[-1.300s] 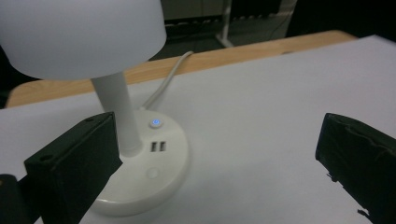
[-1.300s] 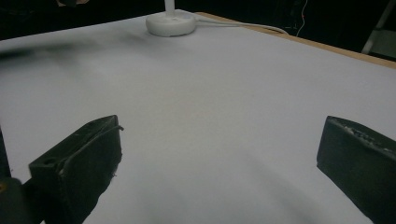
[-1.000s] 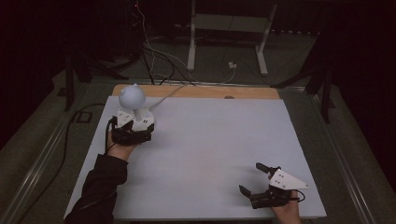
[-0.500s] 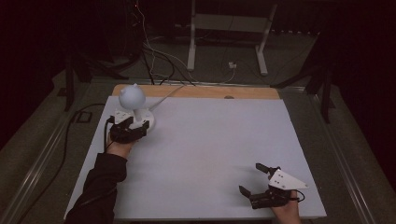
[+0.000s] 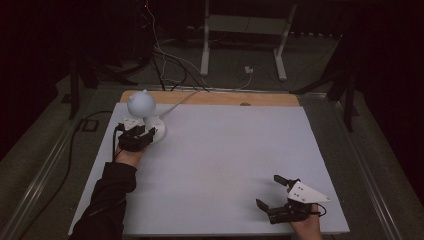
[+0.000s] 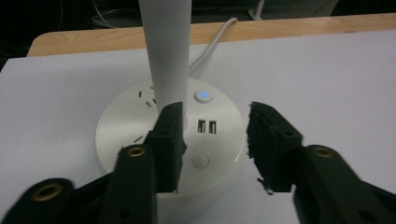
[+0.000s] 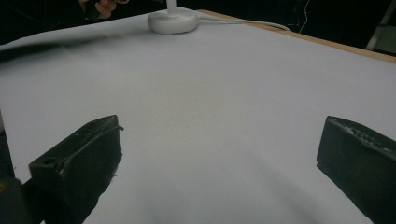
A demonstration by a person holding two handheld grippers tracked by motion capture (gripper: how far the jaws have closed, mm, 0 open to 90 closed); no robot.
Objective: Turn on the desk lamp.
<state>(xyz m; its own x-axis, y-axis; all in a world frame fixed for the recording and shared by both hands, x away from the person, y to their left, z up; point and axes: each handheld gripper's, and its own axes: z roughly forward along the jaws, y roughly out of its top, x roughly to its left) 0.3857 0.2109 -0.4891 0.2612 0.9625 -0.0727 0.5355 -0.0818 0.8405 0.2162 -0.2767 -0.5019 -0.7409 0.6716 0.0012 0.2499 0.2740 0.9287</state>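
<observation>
Lamp: a small white desk lamp (image 5: pixel 142 112) stood at the far-left part of the table (image 5: pixel 225 165), round head on a white stem, on a round white base (image 6: pixel 173 140).
Base details: the base top had two USB ports (image 6: pixel 208 126), a little button glowing blue (image 6: pixel 202 95) and a plain white button (image 6: pixel 200 160) nearer the camera, plus some socket slots on the left side.
Cord: a white cord (image 5: pixel 177 102) ran off the back of the base toward the table's wooden far edge.
Containers: the base was the only thing close to one, and nothing was plugged into the ports or sitting on it.
Left gripper: left gripper (image 6: pixel 215 140) was right over the near edge of the base, jaws spread apart with nothing pinched, one jaw just beside the stem. Can't tell if it actually touched.
Right gripper: right gripper (image 7: pixel 219 158) was down at the near-right corner, well apart from the lamp, jaws wide and gripping nothing, just bare white tabletop between them.
</observation>
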